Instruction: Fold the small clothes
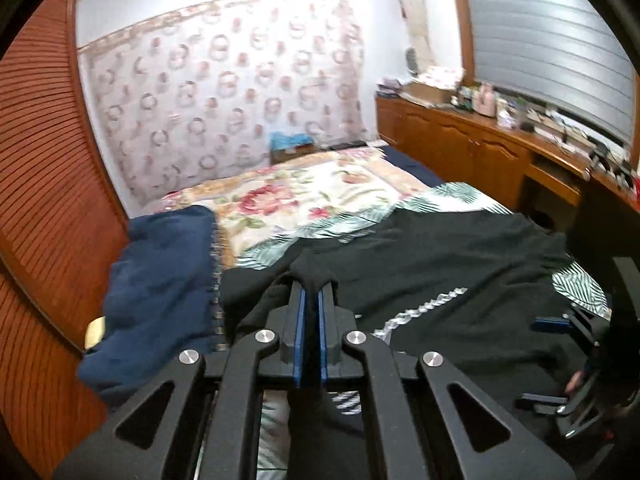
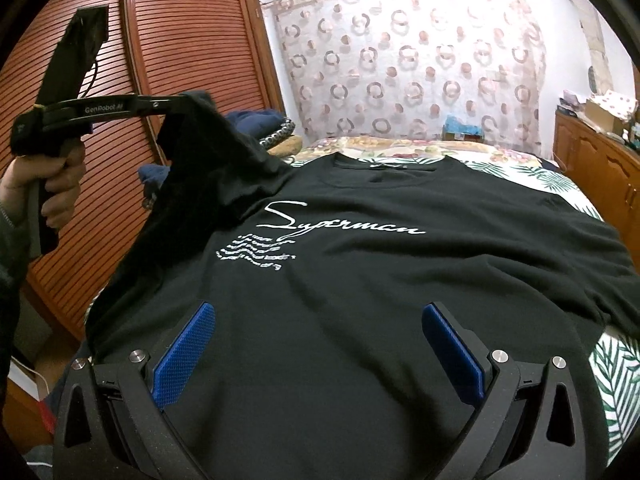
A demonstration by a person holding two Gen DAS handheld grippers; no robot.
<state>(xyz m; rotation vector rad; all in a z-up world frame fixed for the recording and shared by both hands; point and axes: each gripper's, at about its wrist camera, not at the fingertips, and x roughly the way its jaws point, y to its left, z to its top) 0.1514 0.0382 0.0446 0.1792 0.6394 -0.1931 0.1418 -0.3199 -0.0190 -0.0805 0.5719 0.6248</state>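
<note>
A black T-shirt (image 2: 360,280) with white "Superman" script lies face up on the bed, collar at the far side. My left gripper (image 1: 312,296) is shut on the shirt's left sleeve (image 1: 312,276) and holds it lifted above the bed; it also shows in the right wrist view (image 2: 188,100), with the sleeve (image 2: 200,140) hanging from it. My right gripper (image 2: 316,316) is open, its blue pads (image 2: 184,352) wide apart just above the shirt's lower hem area. It appears at the right edge of the left wrist view (image 1: 548,360).
The bed has a leaf-print sheet (image 2: 616,368) and a floral cover (image 1: 304,196). A dark blue blanket (image 1: 160,280) is piled at the left by the slatted wooden wardrobe (image 2: 180,40). A cluttered wooden cabinet (image 1: 480,140) runs along the right.
</note>
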